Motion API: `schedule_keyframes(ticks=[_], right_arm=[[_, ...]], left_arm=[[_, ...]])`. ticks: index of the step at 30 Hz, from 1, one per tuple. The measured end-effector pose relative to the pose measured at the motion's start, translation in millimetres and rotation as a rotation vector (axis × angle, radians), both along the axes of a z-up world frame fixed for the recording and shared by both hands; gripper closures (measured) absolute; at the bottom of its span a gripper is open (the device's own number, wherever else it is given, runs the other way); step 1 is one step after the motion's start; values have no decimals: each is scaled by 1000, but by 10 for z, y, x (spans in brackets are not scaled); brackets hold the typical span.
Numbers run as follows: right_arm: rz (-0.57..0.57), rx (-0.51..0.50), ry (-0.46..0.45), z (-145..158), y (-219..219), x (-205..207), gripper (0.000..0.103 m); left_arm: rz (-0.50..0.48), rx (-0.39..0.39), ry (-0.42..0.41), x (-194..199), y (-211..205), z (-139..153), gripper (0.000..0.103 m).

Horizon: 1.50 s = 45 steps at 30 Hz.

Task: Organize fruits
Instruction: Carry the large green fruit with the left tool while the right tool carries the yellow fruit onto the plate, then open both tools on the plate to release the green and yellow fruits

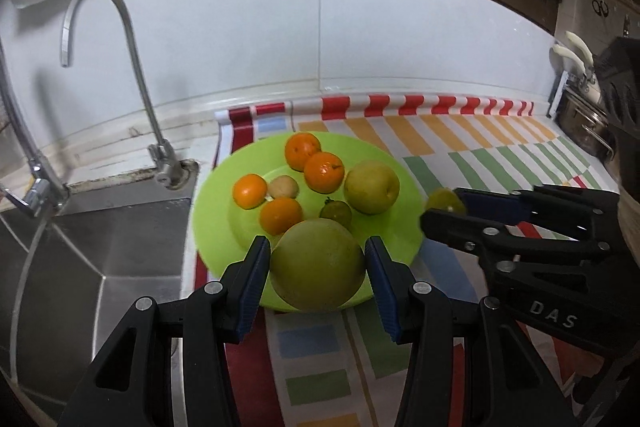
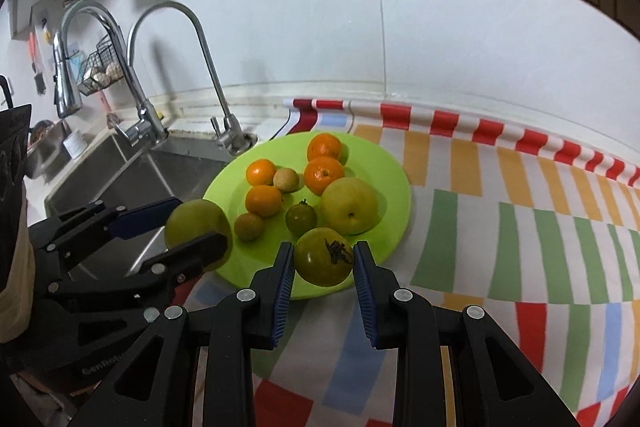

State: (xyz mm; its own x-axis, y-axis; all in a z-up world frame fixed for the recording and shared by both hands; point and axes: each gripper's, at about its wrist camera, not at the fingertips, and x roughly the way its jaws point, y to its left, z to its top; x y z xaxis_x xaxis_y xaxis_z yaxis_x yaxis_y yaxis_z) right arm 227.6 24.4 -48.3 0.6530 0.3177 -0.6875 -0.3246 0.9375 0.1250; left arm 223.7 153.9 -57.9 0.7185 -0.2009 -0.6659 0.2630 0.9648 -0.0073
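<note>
A lime-green plate [image 1: 218,187] [image 2: 394,171] holds several oranges [image 1: 324,171] [image 2: 324,174], a yellow-green pear [image 1: 372,187] [image 2: 351,206], a small green tomato [image 1: 336,213] [image 2: 301,218] and small pale fruits [image 1: 283,187] [image 2: 286,179]. My left gripper [image 1: 316,259] [image 2: 196,223] is shut on a large green apple [image 1: 317,265] [image 2: 198,223] over the plate's near left rim. My right gripper [image 2: 323,259] [image 1: 444,207] is shut on a green tomato [image 2: 324,257] [image 1: 444,201] with a dark stem, over the plate's near right rim.
The plate lies on a striped cloth [image 1: 480,155] [image 2: 500,219] on the counter. A steel sink [image 1: 100,235] [image 2: 132,171] with faucets [image 1: 132,67] [image 2: 200,67] is to the left. A white wall is behind. A pot [image 1: 588,123] stands far right.
</note>
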Motion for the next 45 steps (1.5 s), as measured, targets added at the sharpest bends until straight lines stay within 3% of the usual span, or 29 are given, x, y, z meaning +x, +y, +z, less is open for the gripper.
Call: schedule_keyframes(ticks=[8,12,14,16,19,22,31,45], right_arm=[[2,-8,29,-131,31,237,72],[-3,-4,29,-178,39,294,71],[-20,2,51,-195,21,318,58],[-39,11,47,-177,-5,286,56],[-57,-22,26,-129,-2,198,54],[-88,-43,-9,-59,-31,77,42],[-195,-91,-100,171,-280,-304,26],[-310,-95,-190,488,-798,-1054,14]], left_arm=[[-42,-18,46,196,6,-145,53],[-18,9,5,184,41,-93,39],[-8,7,0,176,88,-73,38],[11,13,-4,149,129,-51,38],[22,16,-24,80,157,-16,37],[42,27,-45,-8,156,29,35],[96,41,-109,-312,85,215,24],[121,21,-220,-992,-258,492,8]])
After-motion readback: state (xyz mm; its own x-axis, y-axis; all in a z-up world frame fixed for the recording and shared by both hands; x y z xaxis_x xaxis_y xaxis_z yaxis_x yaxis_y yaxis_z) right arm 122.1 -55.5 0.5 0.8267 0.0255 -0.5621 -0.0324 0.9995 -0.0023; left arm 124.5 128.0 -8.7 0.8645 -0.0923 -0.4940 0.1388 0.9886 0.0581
